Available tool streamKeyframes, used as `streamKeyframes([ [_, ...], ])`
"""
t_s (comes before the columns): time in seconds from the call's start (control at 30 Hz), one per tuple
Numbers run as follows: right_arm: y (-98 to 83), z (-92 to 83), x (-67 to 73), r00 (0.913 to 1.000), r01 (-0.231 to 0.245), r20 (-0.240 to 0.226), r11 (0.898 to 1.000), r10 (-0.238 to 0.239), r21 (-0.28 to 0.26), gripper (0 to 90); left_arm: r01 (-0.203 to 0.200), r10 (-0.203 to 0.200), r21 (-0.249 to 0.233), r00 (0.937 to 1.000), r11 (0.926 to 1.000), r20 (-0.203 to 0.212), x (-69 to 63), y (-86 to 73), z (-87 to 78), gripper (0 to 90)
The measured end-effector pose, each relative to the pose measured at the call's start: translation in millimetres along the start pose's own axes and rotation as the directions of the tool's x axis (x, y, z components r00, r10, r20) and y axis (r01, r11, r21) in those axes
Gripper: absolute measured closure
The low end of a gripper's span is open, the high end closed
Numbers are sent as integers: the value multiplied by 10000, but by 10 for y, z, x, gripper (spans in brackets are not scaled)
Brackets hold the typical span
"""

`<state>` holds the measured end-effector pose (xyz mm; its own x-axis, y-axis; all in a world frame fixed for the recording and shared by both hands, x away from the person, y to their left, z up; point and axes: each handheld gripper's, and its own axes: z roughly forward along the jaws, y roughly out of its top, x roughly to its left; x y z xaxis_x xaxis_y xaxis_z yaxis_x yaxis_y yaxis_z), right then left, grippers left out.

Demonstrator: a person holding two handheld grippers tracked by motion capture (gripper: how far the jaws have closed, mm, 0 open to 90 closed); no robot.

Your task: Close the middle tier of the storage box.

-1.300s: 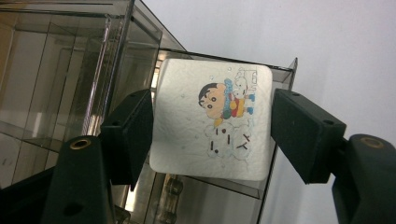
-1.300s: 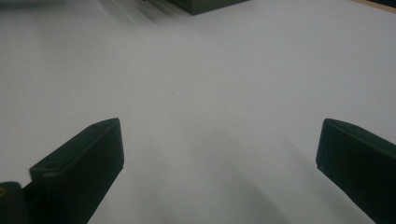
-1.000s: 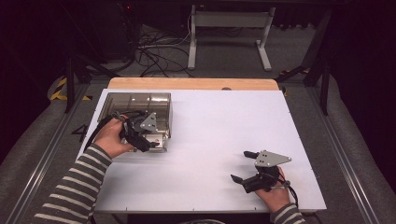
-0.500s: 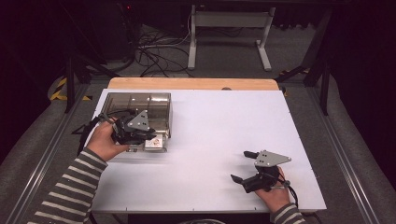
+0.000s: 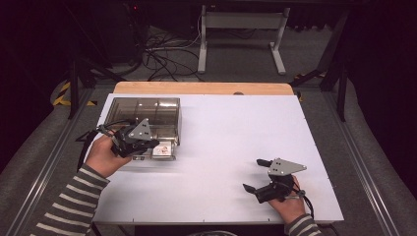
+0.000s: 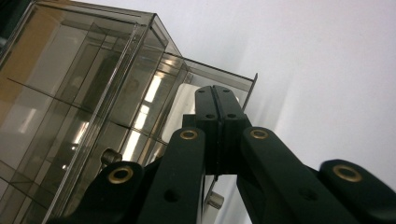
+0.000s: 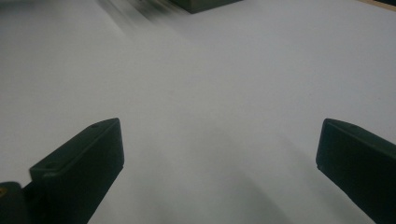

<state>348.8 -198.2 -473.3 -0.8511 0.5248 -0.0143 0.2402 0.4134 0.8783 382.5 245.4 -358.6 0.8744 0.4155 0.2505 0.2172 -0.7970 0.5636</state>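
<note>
A smoky clear plastic drawer box [image 5: 147,110] stands at the table's left. One drawer [image 6: 219,77] sticks out of its front, with something white and red [image 5: 162,150] in it. My left gripper [image 5: 153,144] lies against that front, held by a hand in a striped sleeve. Its jaws have just been closing, and the pads [image 6: 215,107] now press together with nothing visible between them. Two small knobs [image 6: 110,156] show on the box front beside the jaws. My right gripper [image 5: 252,174] rests open on the bare table near the front right, jaws [image 7: 217,154] wide apart.
The white tabletop [image 5: 246,128] stretches between the two hands. A wooden strip [image 5: 206,88] runs along its far edge. Beyond it are cables [image 5: 162,54] and a grey desk frame [image 5: 241,34] on the floor.
The left gripper has turned so its grey plate faces up, shifted slightly at the box's front, and its jaws have shut. The right gripper has stayed put.
</note>
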Motion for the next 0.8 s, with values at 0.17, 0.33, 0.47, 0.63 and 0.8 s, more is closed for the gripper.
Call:
streamKeyframes([
  [0.17, 0, 2, 1, 10000, 4, 8, 10000, -4, 11, 16, 81, -81, -85, 10000, 9999, 15, -17, -41, -26, 899],
  [0.33, 0, 1, 3, 10000, -4, 0, 10000, 4, 25, 16, 304, -304, 2, 9993, 9995, 207, -9, -68, -29, 899],
  [0.47, 0, 1, 3, 10000, 3, -8, 10000, -3, 23, 16, 478, -479, 105, 9988, 9988, 116, -27, -91, -38, 899],
  [0.63, 0, 0, 5, 10000, 23, -2, 10000, -23, 45, 16, 919, -920, 46, 9957, 9958, 125, -66, -165, -92, 899],
  [0.8, 0, 2, 6, 10000, 4, 3, 10000, -4, 45, 16, 1246, -1249, 139, 9920, 9921, 192, -102, -256, -107, 900],
])
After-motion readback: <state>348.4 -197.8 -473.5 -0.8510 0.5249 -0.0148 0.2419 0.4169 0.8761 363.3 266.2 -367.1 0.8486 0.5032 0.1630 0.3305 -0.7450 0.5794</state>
